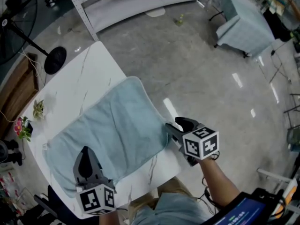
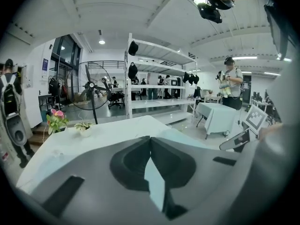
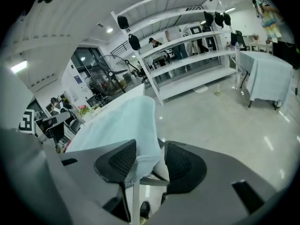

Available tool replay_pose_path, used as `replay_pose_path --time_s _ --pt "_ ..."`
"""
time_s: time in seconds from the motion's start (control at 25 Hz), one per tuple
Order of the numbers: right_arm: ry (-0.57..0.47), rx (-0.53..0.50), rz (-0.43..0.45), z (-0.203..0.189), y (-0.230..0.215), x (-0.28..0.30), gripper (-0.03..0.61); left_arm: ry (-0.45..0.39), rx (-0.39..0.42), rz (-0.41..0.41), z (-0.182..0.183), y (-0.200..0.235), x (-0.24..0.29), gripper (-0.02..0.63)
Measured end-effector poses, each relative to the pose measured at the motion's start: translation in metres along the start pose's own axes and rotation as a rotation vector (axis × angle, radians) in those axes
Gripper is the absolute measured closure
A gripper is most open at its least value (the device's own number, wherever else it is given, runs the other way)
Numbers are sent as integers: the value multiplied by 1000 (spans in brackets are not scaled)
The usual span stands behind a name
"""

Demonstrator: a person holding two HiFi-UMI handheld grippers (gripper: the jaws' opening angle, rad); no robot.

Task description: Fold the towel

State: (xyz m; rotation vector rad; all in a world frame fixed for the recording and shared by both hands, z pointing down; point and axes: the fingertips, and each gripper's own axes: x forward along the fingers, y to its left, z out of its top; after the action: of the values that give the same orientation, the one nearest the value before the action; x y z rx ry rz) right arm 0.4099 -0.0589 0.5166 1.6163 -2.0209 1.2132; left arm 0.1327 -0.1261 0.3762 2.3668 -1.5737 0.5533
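Observation:
A light blue towel [image 1: 112,125] lies spread flat on the white table [image 1: 79,78]. My left gripper [image 1: 86,150] hovers over the towel's near edge. Its jaws meet at the tips in the left gripper view [image 2: 150,138], and the towel [image 2: 157,182] shows through the slot behind them. My right gripper [image 1: 176,125] is at the towel's near right corner, by the table edge. In the right gripper view [image 3: 150,146] its jaws stand wide apart. The towel corner [image 3: 136,149] hangs loose between them, and the pads do not press on it.
A small potted plant [image 1: 38,109] and pink flowers [image 1: 22,127] stand at the table's left end. A fan's base [image 1: 55,59] and white shelving [image 1: 117,3] lie beyond it. A cloth-covered table [image 1: 243,25] stands far right, and a person [image 2: 229,81] stands in the room.

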Motion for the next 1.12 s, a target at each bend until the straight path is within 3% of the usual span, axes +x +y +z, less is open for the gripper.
replay_pose_path --time_s 0.36,0.48,0.6,0.84,1.12 --pt "73 176 116 -25 5 -7 373 -9 7 -17 7 -11 -3 606" --pt "60 228 143 -24 7 -11 429 -17 8 -14 11 -14 -8 606" --pt "40 199 109 -19 6 -16 549 -30 6 -8 15 -13 -15 606" --pt "-4 130 104 1 28 -26 552 -68 -1 21 26 1 -37 606" --pt "-144 30 177 62 82 -47 554 -114 -25 99 38 25 -69 606"
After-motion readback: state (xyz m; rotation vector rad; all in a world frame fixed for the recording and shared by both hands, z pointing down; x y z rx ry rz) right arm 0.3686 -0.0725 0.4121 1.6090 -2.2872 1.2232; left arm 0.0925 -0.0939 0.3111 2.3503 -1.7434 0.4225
